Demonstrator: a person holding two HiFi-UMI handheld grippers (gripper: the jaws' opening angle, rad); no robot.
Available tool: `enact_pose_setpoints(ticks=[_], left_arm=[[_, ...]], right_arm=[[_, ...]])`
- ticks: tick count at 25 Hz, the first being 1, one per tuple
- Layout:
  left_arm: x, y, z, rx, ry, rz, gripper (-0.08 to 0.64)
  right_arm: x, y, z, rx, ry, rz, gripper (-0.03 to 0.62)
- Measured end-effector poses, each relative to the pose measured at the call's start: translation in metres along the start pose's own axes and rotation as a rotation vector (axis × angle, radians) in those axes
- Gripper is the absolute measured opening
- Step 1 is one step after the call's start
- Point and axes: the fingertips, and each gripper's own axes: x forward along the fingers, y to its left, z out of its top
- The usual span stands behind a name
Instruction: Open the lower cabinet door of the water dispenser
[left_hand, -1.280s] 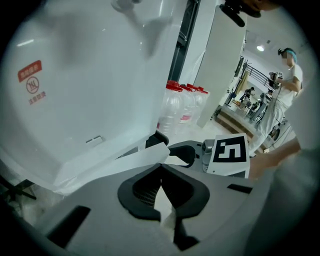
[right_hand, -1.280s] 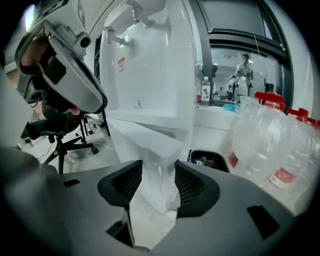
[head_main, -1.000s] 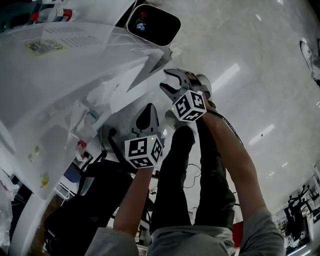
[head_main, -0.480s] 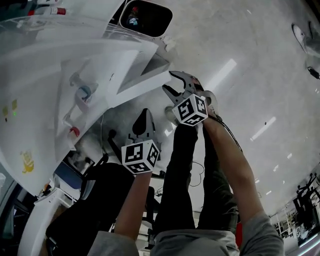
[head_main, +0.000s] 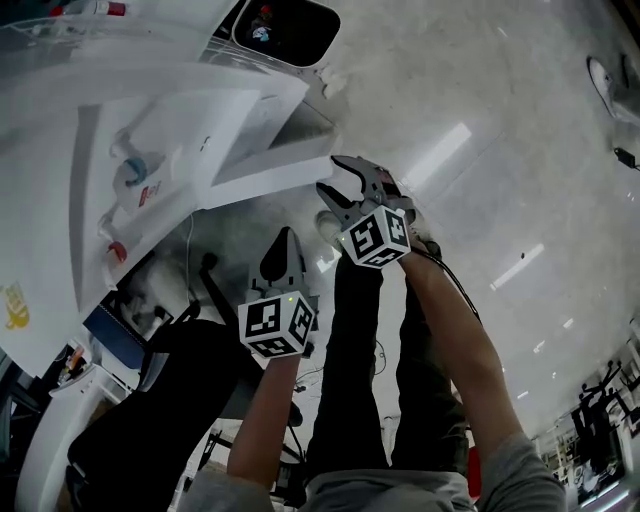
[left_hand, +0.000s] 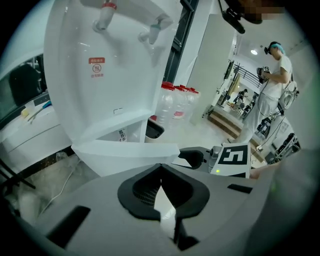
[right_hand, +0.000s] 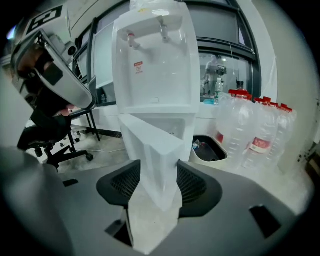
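The white water dispenser (head_main: 150, 130) stands at the upper left of the head view, its lower cabinet door (head_main: 270, 178) swung out toward me. My right gripper (head_main: 330, 175) is at the door's free edge. In the right gripper view the thick door edge (right_hand: 155, 160) fills the gap between both pads of that gripper (right_hand: 159, 182); its jaws have just been opening slightly with the door still between them. My left gripper (head_main: 283, 235) hangs below the door, shut and holding nothing. The left gripper view shows its tips (left_hand: 160, 172) meeting, with the door (left_hand: 125, 152) ahead.
A black bin (right_hand: 207, 150) and several large water bottles (right_hand: 250, 130) stand right of the dispenser. A black office chair (head_main: 160, 400) is at the left, near my legs. Another person (left_hand: 272, 95) stands far off in the room.
The cabinet door has swung further out from the dispenser, with my right gripper travelling along at its edge. My left gripper has drifted the same way below it.
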Motion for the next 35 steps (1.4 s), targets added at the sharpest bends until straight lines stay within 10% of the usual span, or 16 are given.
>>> enact_pose_setpoints(ticks=[15, 26, 35], left_arm=[[-0.02, -0.024, -0.027, -0.148, -0.052, 0.117, 0.009], [-0.047, 0.009, -0.049, -0.245, -0.084, 0.226, 0.009], [-0.05, 0.012, -0.057, -0.315, -0.096, 0.263, 0.009]], right_arm=[[-0.008, 0.005, -0.042, -0.164, 0.097, 0.231, 0.264], [0.038, 0.01, -0.041, -0.524, 0.132, 0.501, 0.308], [0.05, 0.016, -0.051, -0.576, 0.143, 0.56, 0.297]])
